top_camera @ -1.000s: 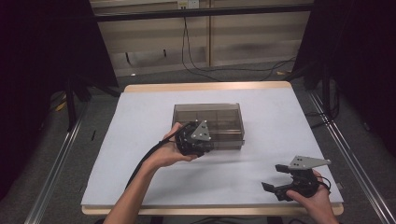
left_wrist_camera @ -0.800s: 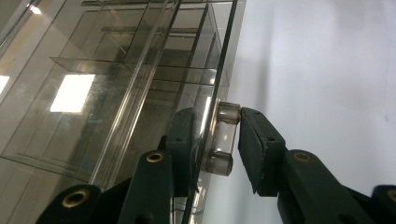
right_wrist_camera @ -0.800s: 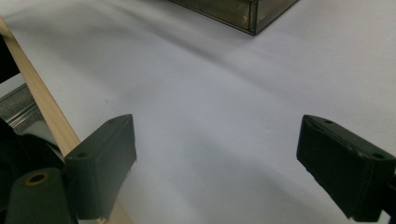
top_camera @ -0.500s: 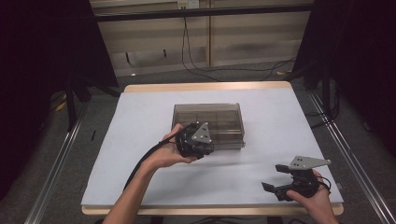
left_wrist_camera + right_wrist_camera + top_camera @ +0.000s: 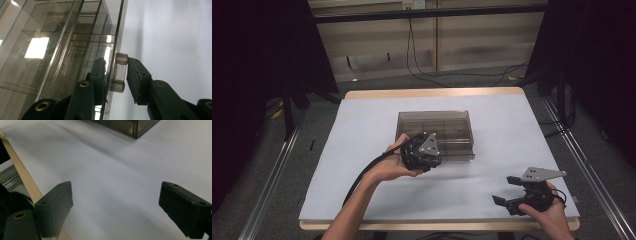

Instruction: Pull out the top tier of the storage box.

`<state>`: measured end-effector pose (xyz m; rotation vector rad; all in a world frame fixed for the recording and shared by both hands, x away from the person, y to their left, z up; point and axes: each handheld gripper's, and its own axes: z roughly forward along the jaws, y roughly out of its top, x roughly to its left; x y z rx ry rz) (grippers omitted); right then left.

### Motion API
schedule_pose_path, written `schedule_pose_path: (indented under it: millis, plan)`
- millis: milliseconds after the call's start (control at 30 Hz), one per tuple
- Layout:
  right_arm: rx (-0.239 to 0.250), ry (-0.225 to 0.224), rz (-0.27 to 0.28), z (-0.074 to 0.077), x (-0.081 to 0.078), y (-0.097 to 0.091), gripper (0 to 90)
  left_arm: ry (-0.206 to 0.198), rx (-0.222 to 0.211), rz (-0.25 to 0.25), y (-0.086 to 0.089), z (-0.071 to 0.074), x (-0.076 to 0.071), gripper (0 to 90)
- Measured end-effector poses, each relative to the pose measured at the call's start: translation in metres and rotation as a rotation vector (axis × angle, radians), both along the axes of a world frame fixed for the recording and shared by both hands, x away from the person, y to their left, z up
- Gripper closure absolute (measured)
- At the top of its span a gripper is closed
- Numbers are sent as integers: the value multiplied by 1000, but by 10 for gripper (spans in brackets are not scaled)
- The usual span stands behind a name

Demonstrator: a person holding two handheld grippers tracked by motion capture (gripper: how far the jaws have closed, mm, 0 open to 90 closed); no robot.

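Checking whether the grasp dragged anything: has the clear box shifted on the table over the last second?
No. The clear box sits as far from the table's back edge as before.

Table [image 5: 362,93], white sheet [image 5: 362,140] over top; clear plastic box [image 5: 447,125] mid-sheet.

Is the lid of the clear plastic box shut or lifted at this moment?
Shut, as far as shown: the lid lies flat on the box, and the left gripper closes around its latch.
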<state>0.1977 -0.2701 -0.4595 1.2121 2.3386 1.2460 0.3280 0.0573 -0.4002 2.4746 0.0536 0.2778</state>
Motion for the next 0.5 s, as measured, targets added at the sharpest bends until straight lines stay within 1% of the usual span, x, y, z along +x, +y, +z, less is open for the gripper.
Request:
schedule_pose_path:
  millis: [33, 100, 133, 367, 400, 433, 500]
  plan:
    - [0, -1, 2, 0, 0, 0, 120, -1, 6, 1, 0, 0, -1, 683]
    - [0, 0, 0, 0, 0, 0, 120, -7, -4, 4, -1, -1, -2, 683]
    - [0, -1, -1, 0, 0, 0, 120, -9, 2, -4, -1, 0, -2, 684]
    - [1, -3, 2, 0, 0, 0, 120, 4, 4, -13, 0, 0, -3, 688]
    - [1, -2, 0, 0, 0, 0, 120, -3, 7, -8, 0, 0, -4, 688]
    - [1, -2, 1, 0, -1, 0, 120, -2, 5, -12, 0, 0, -4, 688]
    - [3, -1, 0, 0, -1, 0, 121, -5, 16, -18, 0, 1, -4, 688]
